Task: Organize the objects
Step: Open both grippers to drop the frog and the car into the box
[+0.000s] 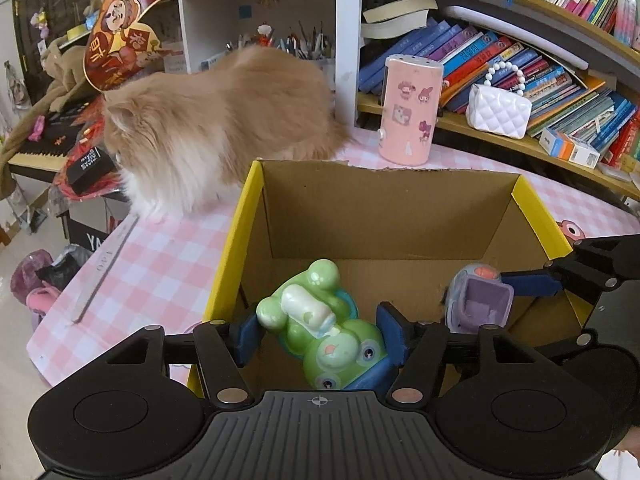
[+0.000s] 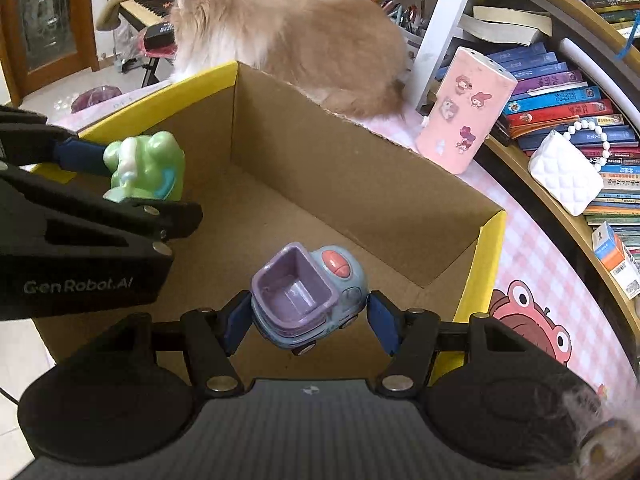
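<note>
An open cardboard box (image 1: 392, 208) with yellow outer sides stands on the pink checked table. Both grippers reach into it. A green frog toy (image 1: 320, 332) lies head toward the camera between the blue pads of my left gripper (image 1: 320, 338), which touch it on both sides. In the right wrist view the frog (image 2: 146, 166) hangs above the box floor (image 2: 256, 216) at the left. My right gripper (image 2: 308, 320) is shut on a small blue toy car (image 2: 308, 296) with a purple tub, held over the box floor. The left wrist view shows that car (image 1: 476, 300) at the right.
A fluffy orange cat (image 1: 216, 120) sits on the table just behind the box's far left corner. A pink stickered case (image 1: 412, 112) stands behind the box. A white quilted purse (image 1: 500, 110) and many books fill the shelf at right. A grey strip (image 1: 104, 264) lies along the table's left edge.
</note>
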Motion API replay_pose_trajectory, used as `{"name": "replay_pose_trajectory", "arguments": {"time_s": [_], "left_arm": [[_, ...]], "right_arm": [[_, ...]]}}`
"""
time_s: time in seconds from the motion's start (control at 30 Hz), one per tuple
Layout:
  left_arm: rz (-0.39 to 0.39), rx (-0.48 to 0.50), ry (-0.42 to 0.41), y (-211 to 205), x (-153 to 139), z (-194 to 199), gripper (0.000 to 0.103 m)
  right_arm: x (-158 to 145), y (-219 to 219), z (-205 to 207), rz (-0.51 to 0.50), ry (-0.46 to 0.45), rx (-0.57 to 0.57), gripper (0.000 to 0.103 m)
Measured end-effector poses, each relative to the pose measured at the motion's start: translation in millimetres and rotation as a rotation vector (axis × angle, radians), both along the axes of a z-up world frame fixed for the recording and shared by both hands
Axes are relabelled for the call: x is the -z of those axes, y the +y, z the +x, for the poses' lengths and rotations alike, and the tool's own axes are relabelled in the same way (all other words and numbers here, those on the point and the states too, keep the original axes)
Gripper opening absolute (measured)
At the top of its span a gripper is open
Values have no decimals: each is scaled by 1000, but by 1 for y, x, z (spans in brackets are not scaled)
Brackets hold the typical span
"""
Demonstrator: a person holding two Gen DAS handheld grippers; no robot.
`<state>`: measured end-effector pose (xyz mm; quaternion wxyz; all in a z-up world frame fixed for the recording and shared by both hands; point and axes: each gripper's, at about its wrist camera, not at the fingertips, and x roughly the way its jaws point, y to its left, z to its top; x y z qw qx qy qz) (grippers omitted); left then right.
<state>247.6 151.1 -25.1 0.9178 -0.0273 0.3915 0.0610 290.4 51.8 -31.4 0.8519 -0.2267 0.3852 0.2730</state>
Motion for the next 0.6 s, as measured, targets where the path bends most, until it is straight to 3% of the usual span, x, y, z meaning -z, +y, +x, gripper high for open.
{"name": "replay_pose_trajectory", "arguments": {"time_s": [0.17, 0.6], "left_arm": [[-15, -6, -54, 3, -14, -9, 77], [-23, -39, -222, 20, -70, -73, 83]], "right_arm": [[-5, -5, -6, 38, -54, 13, 64], [-61, -26, -70, 223, -183, 184, 65]]}}
